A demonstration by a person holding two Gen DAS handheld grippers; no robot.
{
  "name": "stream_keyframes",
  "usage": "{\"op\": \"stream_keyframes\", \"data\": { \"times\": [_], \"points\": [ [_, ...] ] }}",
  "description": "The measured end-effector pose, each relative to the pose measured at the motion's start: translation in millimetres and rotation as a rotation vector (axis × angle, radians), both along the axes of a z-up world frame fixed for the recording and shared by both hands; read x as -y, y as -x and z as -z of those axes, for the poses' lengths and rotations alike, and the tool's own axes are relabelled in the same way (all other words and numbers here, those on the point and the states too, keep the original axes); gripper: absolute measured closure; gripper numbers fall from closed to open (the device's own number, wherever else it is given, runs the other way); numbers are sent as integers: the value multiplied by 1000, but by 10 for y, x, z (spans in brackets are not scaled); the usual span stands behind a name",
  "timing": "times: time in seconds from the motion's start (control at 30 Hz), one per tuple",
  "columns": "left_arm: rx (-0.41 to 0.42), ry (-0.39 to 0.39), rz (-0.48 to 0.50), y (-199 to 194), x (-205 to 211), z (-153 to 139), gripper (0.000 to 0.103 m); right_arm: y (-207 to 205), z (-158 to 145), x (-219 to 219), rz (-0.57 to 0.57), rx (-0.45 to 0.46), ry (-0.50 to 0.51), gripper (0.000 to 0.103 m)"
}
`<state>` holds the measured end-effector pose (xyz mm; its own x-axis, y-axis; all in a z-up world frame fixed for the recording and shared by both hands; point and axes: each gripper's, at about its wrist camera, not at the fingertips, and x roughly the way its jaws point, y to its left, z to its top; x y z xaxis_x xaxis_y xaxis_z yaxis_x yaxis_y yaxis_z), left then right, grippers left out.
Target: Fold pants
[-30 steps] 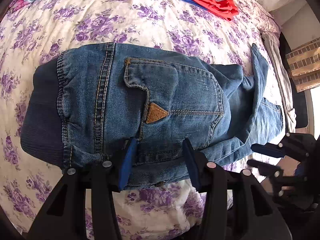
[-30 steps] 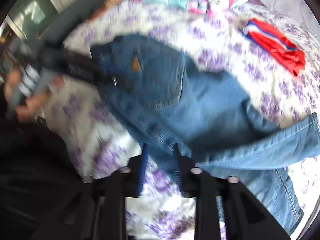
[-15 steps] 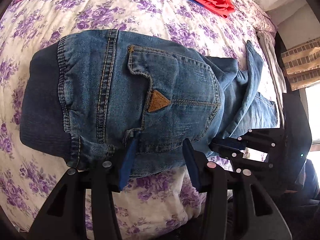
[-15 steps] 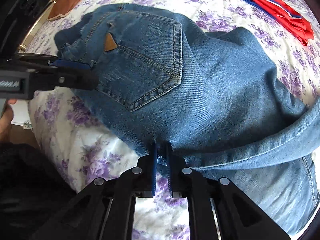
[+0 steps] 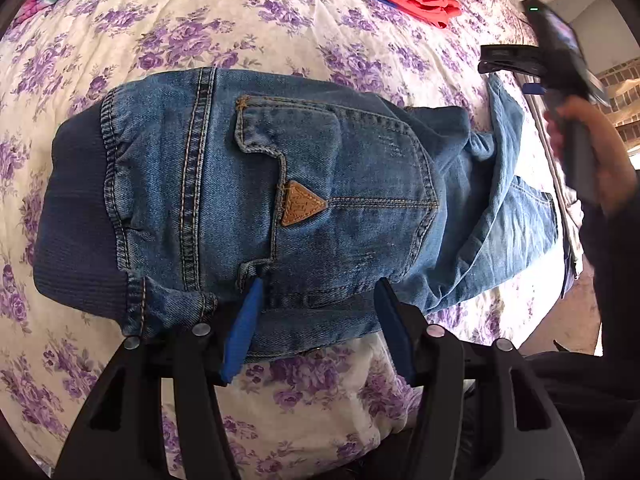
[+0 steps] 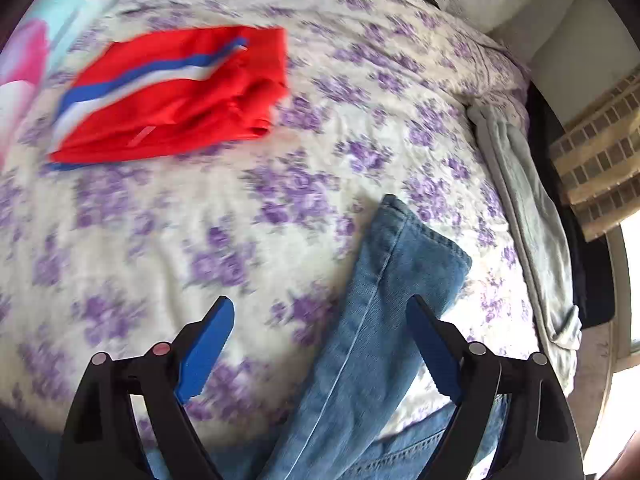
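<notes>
Pants (image 5: 304, 200) hem edge between left gripper (image 5: 316, 308) jaws — unpinched, just widened.

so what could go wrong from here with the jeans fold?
1. The left gripper straddles the edge of the jeans with its fingers apart, so a pull could slip off.
2. The right gripper, its jaws just opened, is over one twisted leg; closing there may miss the other.
</notes>
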<state>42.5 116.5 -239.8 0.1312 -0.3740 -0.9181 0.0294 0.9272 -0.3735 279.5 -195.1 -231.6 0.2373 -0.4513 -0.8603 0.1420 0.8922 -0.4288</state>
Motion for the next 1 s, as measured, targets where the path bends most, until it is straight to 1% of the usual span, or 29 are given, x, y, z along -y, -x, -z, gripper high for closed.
{"op": "stream_keyframes", "data": {
  "times": [0.03,0.07,0.17,0.27,0.37,0.4,0.43,0.47,0.5,0.53,0.6,0.67,0.73,0.83,0.9,0.93,1.0],
  "points": [
    [-2,-2,2,-1,2,-2,47,25,76,114,22,-34,-6,23],
    [-3,-1,1,-4,1,0,47,-16,192,166,37,-65,-20,23],
    [-5,12,-3,-18,-12,7,45,-153,362,264,57,-135,-22,23],
    [-8,9,0,-28,3,8,44,-234,402,345,77,-148,-28,23],
    [-9,7,1,-30,23,10,43,-245,382,481,111,-137,-42,24],
    [-10,7,0,-30,24,11,43,-231,371,552,128,-132,-39,36],
    [-12,8,-1,-30,23,12,43,-206,370,622,143,-134,-37,60],
    [-12,9,-2,-30,17,12,42,-168,381,704,154,-135,-62,69],
    [-12,9,-3,-32,17,13,42,-124,385,775,157,-132,-102,80],
    [-12,9,-2,-34,21,16,42,-83,364,826,158,-121,-123,89],
    [-12,7,2,-39,33,18,42,35,210,897,154,-63,-171,92],
    [-12,0,6,-39,43,17,41,207,-39,994,135,20,-237,92],
    [-9,-9,13,-36,59,14,41,469,-321,1153,120,100,-328,92],
    [-3,-11,20,-29,65,12,41,1058,-666,1554,129,192,-464,92],
    [0,-12,24,-25,68,11,41,1521,-744,1902,162,225,-524,92],
    [1,-12,27,-25,73,11,40,1748,-732,2050,187,235,-547,92],
    [-1,-18,35,-25,88,9,40,2172,-596,2346,249,248,-588,92]
  ]
}}
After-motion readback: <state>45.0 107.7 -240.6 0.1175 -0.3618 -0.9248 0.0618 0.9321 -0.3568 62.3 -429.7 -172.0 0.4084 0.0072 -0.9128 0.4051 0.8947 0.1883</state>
